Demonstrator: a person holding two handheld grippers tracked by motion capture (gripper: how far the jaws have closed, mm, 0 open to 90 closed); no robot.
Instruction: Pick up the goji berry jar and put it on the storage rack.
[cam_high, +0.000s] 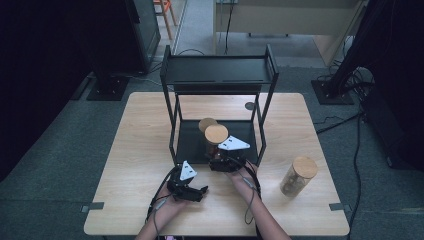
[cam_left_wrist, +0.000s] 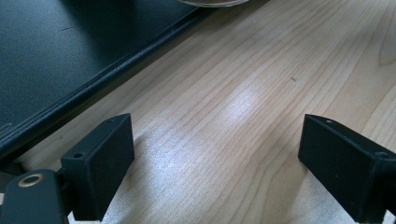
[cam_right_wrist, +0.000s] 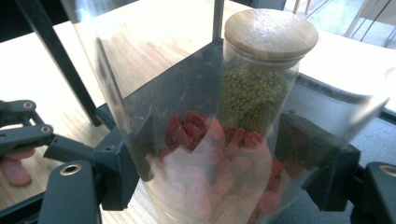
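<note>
I have the right gripper (cam_right_wrist: 215, 172) clamped on a clear glass jar of red dried fruit (cam_right_wrist: 210, 158); its fingers (cam_right_wrist: 119, 170) press the jar wall from both sides. In the high view the right gripper (cam_high: 223, 161) sits at the front edge of the black two-tier rack (cam_high: 220, 70), and the jar's wooden lid (cam_high: 216, 133) shows above the bottom shelf (cam_high: 190, 142). I cannot tell whether the jar base touches the shelf, because the base is cut off by the lower picture edge in the right gripper view and hidden behind the gripper in the high view.

Just behind the held jar stands a second jar of green beans (cam_right_wrist: 254, 93) with a bamboo lid (cam_right_wrist: 271, 32); the glass in front blurs its lower part.

The left gripper (cam_left_wrist: 215, 163) is released: its fingers (cam_left_wrist: 100, 163) stand wide apart over bare table (cam_left_wrist: 243, 102) with nothing between them. In the high view the left gripper (cam_high: 187, 187) lies near the front of the table, just left of the right one. The rack's dark base edge (cam_left_wrist: 93, 70) runs past its upper left.

A third jar (cam_high: 298, 176) stands alone on the table at the right, well apart; its contents are too dim to make out.
</note>
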